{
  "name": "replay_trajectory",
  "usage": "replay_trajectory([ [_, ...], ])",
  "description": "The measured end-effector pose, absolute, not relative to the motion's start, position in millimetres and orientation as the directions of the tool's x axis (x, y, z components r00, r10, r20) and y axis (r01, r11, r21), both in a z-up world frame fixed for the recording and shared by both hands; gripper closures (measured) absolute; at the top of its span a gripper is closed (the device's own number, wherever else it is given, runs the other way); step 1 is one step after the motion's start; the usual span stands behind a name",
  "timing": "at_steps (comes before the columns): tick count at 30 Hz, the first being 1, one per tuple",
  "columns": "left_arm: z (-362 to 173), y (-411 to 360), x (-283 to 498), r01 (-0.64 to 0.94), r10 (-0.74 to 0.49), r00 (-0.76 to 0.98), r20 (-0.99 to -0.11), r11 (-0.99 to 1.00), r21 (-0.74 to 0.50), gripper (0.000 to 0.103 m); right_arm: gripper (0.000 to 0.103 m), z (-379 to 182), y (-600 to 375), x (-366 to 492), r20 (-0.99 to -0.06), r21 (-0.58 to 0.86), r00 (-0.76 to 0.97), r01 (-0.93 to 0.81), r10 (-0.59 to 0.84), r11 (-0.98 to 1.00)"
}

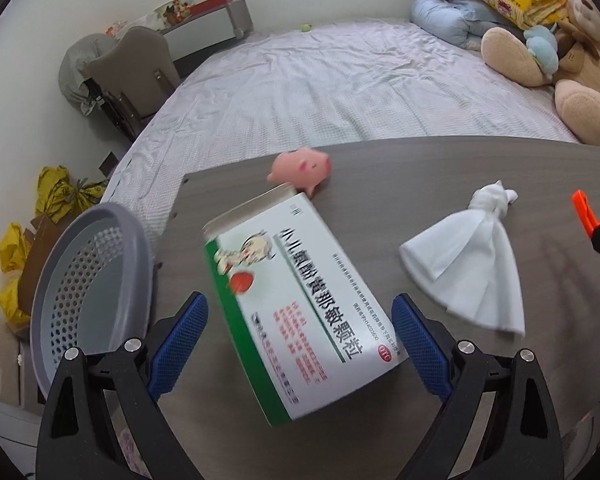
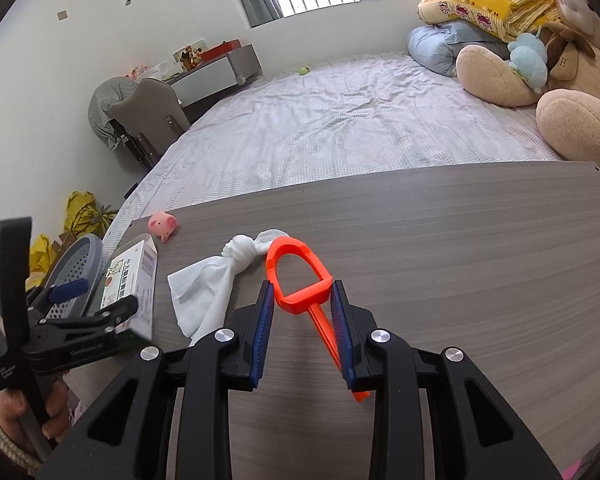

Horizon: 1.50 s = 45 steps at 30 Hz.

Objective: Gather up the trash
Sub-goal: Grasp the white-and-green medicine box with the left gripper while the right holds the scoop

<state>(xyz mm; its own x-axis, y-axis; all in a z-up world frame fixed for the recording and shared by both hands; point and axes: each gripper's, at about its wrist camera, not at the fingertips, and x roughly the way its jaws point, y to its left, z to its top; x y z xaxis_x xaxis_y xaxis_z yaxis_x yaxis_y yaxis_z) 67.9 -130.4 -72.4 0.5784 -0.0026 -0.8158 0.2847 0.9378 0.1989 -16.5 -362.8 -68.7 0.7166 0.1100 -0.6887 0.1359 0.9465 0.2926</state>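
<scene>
A white and green medicine box (image 1: 300,300) lies on the grey wood table (image 1: 440,168) near its left edge. My left gripper (image 1: 299,298) stands open around the box, its blue pads on either side of it. The picture is blurred there. A grey perforated basket (image 1: 88,280) sits just off the table's left edge. A white knotted cloth (image 1: 472,264) lies right of the box. In the right wrist view my right gripper (image 2: 302,284) is shut on an orange plastic tool (image 2: 300,280), whose looped end sticks out forward beside the cloth (image 2: 216,280). The left gripper (image 2: 96,300) shows at the far left.
A pink toy pig (image 1: 300,166) stands behind the box at the table's far edge. Beyond the table are a bed (image 2: 340,120), a big plush bear (image 2: 560,92) and pillows. Yellow bags (image 1: 64,192) lie on the floor at left. A hand in a cream sleeve (image 2: 4,412) holds the left gripper.
</scene>
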Motion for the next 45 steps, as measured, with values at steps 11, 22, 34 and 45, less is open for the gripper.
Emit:
replay_trajectory([
  [11,-45.1,-88.5,71.8,0.225,-0.101,0.564,-0.819,0.974,0.035,0.012,0.075,-68.4,-354.0,-17.0,-0.683,0.31,0.718,0.116,0.136,0.944],
  [22,-66.8,-111.0,108.4,0.212,-0.084,0.485,-0.871,0.977,0.024,0.01,0.075,-64.7,-356.6,-21.8,-0.678,0.316,0.722,0.122,0.134,0.941],
  [34,-84.7,-112.0,111.9,0.2,-0.062,0.442,-0.895,0.979,0.031,0.009,0.075,-63.3,-353.8,-21.6,-0.681,0.313,0.72,0.117,0.137,0.942],
  [45,-102.1,-113.4,105.5,0.22,-0.072,0.411,-0.909,0.975,0.022,0.014,0.075,-61.5,-346.5,-18.5,-0.687,0.299,0.714,0.112,0.133,0.948],
])
